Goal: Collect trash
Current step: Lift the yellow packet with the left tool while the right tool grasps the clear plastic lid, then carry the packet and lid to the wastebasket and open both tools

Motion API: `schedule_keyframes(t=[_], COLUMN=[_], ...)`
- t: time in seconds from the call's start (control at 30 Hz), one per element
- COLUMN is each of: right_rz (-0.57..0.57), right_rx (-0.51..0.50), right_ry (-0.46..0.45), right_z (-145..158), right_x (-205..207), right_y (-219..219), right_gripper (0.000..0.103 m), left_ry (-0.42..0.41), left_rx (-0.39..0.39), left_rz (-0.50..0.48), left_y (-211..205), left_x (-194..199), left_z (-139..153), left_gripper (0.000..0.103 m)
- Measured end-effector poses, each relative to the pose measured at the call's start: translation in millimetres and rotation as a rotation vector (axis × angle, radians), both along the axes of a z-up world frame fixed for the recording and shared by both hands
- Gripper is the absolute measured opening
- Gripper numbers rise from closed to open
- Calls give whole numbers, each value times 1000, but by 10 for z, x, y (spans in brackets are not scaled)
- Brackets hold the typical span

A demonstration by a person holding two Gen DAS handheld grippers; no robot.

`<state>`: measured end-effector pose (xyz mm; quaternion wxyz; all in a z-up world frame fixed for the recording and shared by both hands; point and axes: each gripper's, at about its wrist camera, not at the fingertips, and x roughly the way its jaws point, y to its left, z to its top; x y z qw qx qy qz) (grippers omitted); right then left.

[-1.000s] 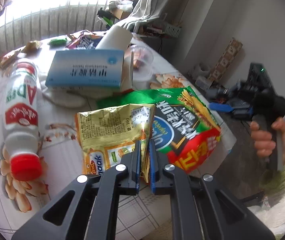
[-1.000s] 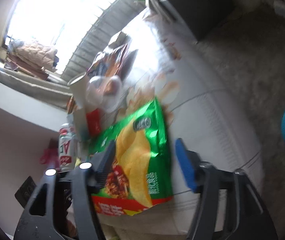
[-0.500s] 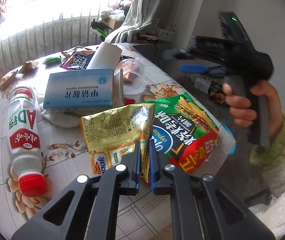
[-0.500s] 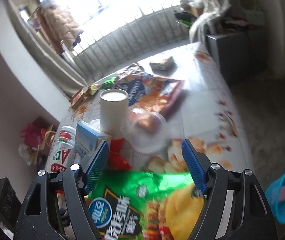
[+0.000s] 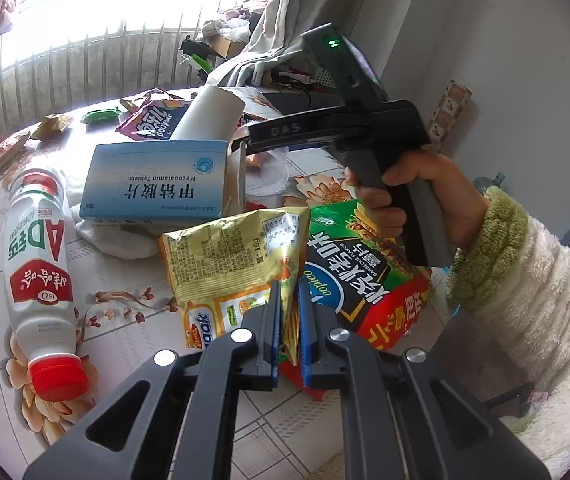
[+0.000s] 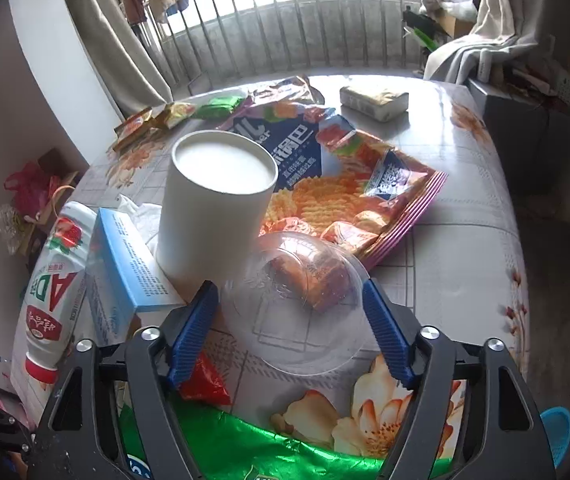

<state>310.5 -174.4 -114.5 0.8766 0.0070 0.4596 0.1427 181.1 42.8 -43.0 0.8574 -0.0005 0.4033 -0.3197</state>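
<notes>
**Trash collection only just begun: 1 wrapper held, most litter still on the surface**

The left hand-held gripper (image 5: 288, 320) has its jaws almost together and clamps the lower edge of a yellow snack wrapper (image 5: 237, 256), which lies partly over a green and red chip bag (image 5: 369, 280). The right hand-held gripper (image 6: 289, 328) stands wide, and its jaws have just been closing a little. Between its blue pads (image 6: 195, 332) sits a clear plastic dome lid (image 6: 297, 300), but the pads do not press on it, so I judge that nothing is grasped there yet.

As far as the views show, the task is at an early stage. Only the yellow wrapper is picked, and it is not yet carried away. Still on the flowered surface (image 6: 465, 240) are a white paper cup (image 6: 217, 208) standing upright, a blue medicine box (image 5: 157, 176), a white drink bottle with a red cap (image 5: 41, 272) lying on its side, a large purple and orange snack bag (image 6: 349, 184), some small wrappers (image 6: 173, 116) at the far edge, and a small wrapped pack (image 6: 375, 98). A blue basket (image 6: 557, 432) shows at the lower right edge of the right wrist view, below the surface; it may be the bin, but I cannot tell
</notes>
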Motion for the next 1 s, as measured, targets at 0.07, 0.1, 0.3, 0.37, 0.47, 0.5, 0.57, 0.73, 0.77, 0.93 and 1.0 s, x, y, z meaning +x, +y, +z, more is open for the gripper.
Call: schedule_keyframes(t=[0.07,0.1,0.3,0.37,0.47,0.5,0.57,0.73,0.77,0.93,1.0], right_rz=[-12,-18,-65,-80,-99,-106,-120,-156,-164,-196,-212], right_rx=[18,25,50,66,107,121,137,182,194,254,274], right_ry=[0,1,-1,-1,5,6,3,-36,-48,-110,-140], right_z=[-7,0,55,84,131,146,182,355,412,694,803], right_x=[2,-4,-57,-99,-153,-175,-222,-410,-463,-700,-813], right_y=[-26,-34,-140,-191,-277,-307,-364,-533,-578,-785,-882], right_gripper=[67,66,66,66,66,66,66,66,66,66,66], left_ry=[0,1,-4,-9,-20,-26,-37,-75,-83,-132,-146], left_rx=[1,0,-5,-7,-12,-13,-15,-21,-24,-42,-51], left_rz=[-3,-3,4,7,11,11,11,16,15,9,0], left_y=[0,0,18,21,28,28,38,40,46,32,6], left_x=[2,4,16,5,-29,-45,-78,-186,-213,-329,-345], left_z=[-7,-12,1,14,48,63,96,217,239,429,511], left_gripper=[7,7,7,7,7,7,7,7,7,7,7])
